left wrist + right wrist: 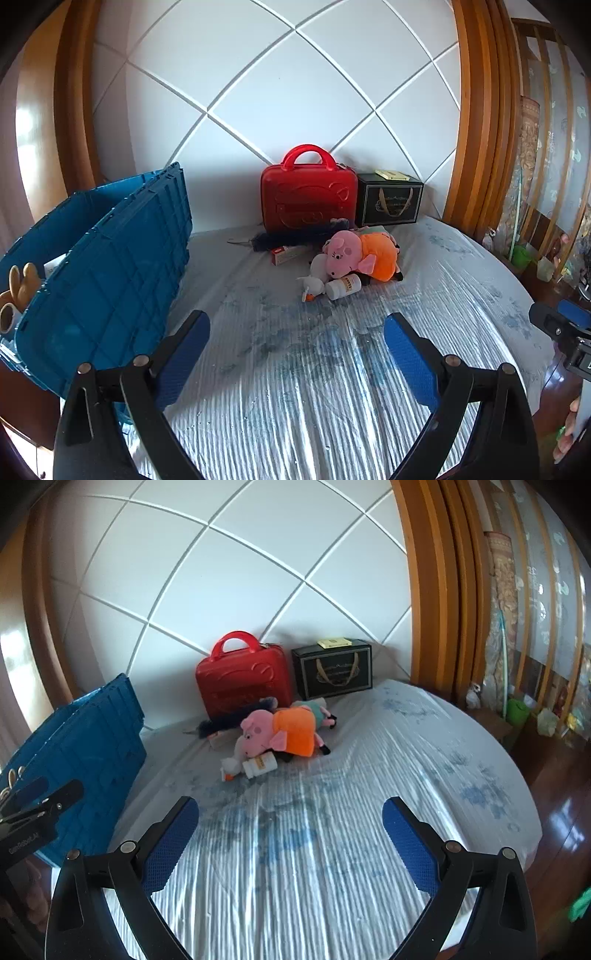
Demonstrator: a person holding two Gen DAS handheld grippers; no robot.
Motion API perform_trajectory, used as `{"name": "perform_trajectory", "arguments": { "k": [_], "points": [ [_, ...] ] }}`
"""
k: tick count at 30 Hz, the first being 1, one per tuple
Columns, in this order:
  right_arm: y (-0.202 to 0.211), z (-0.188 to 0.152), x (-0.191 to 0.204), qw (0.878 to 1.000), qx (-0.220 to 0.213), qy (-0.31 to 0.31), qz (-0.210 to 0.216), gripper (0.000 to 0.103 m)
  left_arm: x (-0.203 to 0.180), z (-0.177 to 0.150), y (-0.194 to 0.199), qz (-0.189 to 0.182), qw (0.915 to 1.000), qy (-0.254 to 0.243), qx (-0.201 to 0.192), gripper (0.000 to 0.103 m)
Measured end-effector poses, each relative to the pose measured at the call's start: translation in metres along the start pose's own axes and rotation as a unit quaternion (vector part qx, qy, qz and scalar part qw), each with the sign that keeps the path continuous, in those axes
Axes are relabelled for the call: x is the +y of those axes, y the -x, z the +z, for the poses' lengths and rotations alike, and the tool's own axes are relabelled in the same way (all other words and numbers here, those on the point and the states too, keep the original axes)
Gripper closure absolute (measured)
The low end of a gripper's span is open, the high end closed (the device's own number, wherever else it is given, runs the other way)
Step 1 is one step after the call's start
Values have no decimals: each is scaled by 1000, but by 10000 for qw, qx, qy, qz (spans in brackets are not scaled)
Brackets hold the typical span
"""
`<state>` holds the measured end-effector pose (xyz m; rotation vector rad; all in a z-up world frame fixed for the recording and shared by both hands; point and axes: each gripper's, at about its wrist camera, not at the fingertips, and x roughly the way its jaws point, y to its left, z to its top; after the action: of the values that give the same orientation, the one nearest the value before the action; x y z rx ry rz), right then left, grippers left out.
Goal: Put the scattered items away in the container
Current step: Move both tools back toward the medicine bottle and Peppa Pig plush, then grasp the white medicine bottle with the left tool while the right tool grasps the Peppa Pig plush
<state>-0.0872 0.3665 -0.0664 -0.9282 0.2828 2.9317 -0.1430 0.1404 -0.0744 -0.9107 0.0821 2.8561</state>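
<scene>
A blue plastic crate (110, 273) stands open at the bed's left edge, with a few items inside; it also shows in the right wrist view (85, 738). A pile lies mid-bed: a pink pig plush in orange (358, 254) (284, 731), a white pill bottle (343, 286) (260, 765), a small white duck toy (310, 287) (229, 768), a small red-white box (286, 254) and a dark fluffy item (291, 236). My left gripper (297, 332) is open and empty, well short of the pile. My right gripper (290, 812) is open and empty too.
A red carry case (306, 199) (243, 686) and a black gift box (389, 201) (334, 672) stand against the white headboard. The bed sheet (295, 387) is striped pale blue. Wooden floor and clutter lie to the right (546, 760).
</scene>
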Motion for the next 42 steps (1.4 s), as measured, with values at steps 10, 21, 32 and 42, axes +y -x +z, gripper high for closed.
{"name": "perform_trajectory", "arguments": {
  "k": [10, 21, 32, 42],
  "points": [
    [-82, 28, -22, 9986, 438, 224, -178, 2, -3, 18, -106, -120, 9990, 164, 394, 7],
    [-207, 57, -47, 9935, 1048, 431, 50, 2, -26, 16, -232, -124, 9930, 548, 1043, 7],
    [-335, 57, -91, 9800, 1759, 782, 498, 2, -95, -4, -363, 36, 9806, 1002, 1684, 7],
    [-411, 51, -114, 9739, 2024, 696, 754, 2, -108, -25, -447, 477, 9721, 1115, 2005, 10]
  ]
}}
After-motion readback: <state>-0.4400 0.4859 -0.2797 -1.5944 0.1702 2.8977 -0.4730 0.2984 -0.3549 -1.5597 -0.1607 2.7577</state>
